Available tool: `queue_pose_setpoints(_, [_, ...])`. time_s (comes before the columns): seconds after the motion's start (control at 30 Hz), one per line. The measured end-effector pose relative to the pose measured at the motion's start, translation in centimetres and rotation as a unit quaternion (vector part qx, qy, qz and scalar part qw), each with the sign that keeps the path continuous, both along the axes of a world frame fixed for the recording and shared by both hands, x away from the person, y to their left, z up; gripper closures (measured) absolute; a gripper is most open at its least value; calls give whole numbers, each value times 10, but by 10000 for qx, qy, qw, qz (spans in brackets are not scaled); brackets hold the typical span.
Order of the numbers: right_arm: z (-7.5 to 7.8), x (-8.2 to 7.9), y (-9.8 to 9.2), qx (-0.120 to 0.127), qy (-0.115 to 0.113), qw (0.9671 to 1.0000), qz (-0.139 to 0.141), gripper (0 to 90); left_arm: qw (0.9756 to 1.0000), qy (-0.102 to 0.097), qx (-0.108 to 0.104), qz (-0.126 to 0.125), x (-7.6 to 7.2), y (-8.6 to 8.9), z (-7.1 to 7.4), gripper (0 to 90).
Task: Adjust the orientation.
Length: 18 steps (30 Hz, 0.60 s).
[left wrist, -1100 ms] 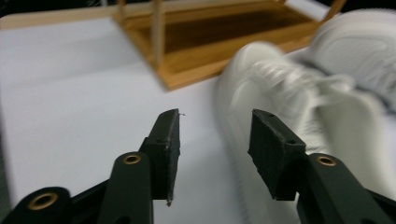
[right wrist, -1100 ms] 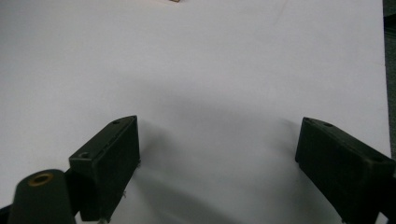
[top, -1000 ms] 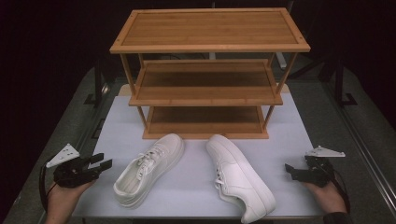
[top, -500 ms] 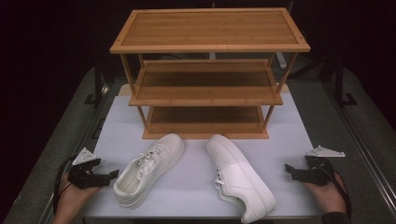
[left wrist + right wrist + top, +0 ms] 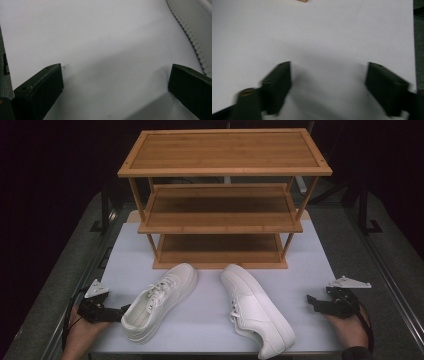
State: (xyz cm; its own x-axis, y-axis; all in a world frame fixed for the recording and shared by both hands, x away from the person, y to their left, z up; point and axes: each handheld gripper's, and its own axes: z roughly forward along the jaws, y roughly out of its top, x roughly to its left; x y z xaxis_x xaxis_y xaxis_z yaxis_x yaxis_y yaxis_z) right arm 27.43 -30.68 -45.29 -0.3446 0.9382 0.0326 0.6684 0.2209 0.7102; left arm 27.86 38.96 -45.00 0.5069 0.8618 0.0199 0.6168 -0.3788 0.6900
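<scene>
Standing at the far end of the white table [image 5: 310, 245] is a three-tier wooden rack [image 5: 222, 200], all shelves bare. Two white shoes lie on the near half: the left shoe [image 5: 160, 300] and the right shoe [image 5: 257, 315], toes pointing toward the rack. Beside the left shoe's heel, the left tool [image 5: 122, 311] has just been opening, jaws wide apart with nothing between. At the right edge the right tool [image 5: 311, 300] has been closing partway, also empty. A firm grip across the heel looks best; open table ahead leaves room.
</scene>
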Motion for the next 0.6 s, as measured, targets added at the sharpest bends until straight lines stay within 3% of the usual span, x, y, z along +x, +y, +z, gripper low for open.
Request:
queue_pose_setpoints(0.1, [5, -4, -5, 548, -88, 9981, 268, 582, 10000, -1, 0, 1, 0, 0, 0, 0])
queue_pose_setpoints(0.17, [10, -7, -5, 735, -246, 9959, 461, 727, 10000, -1, 0, 1, 0, 0, 0, 0])
queue_pose_setpoints(0.27, [19, -11, -1, 1122, -456, 9897, 759, 897, 10000, 2, 1, 0, 0, 0, 0, 0])
queue_pose_setpoints(0.37, [24, -12, 4, 1514, -482, 9816, 1059, 899, 10000, 1, -3, -1, 0, 0, 0, 0])
queue_pose_setpoints(0.6, [36, -16, 26, 1934, -638, 9644, 1687, 899, 10000, 5, -3, -5, 0, 0, 0, 0])
